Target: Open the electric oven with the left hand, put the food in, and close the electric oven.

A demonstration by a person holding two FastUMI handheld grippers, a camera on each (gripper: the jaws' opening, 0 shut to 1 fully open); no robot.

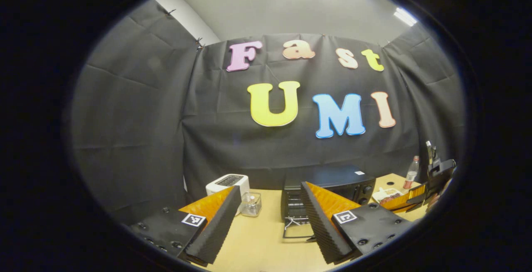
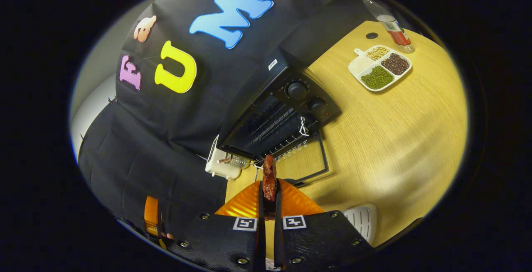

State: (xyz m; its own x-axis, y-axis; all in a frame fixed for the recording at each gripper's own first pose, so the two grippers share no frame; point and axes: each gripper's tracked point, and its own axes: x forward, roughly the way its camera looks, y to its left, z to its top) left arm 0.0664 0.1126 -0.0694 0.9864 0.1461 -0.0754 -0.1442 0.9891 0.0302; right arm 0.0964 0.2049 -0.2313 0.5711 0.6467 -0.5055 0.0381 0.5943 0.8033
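Observation:
The black electric oven (image 1: 332, 177) stands at the back of the wooden table with its door (image 1: 297, 227) folded down flat in front. My left gripper (image 1: 270, 189) is open, held short of the oven with nothing between its fingers. In the right gripper view the oven (image 2: 286, 97) shows its wire rack, with the lowered door (image 2: 305, 160) below it. My right gripper (image 2: 269, 185) is shut on a reddish-brown piece of food (image 2: 269, 167) that sticks out past the fingertips, hovering just in front of the open door. That gripper (image 1: 417, 195) is also at the far right of the left gripper view.
A white toaster (image 1: 227, 182) and a small clear glass (image 1: 251, 204) stand left of the oven. A divided white tray of beans (image 2: 380, 68) and a bottle (image 2: 390, 19) sit to its right. A white slotted object (image 2: 362, 219) lies near the table's front.

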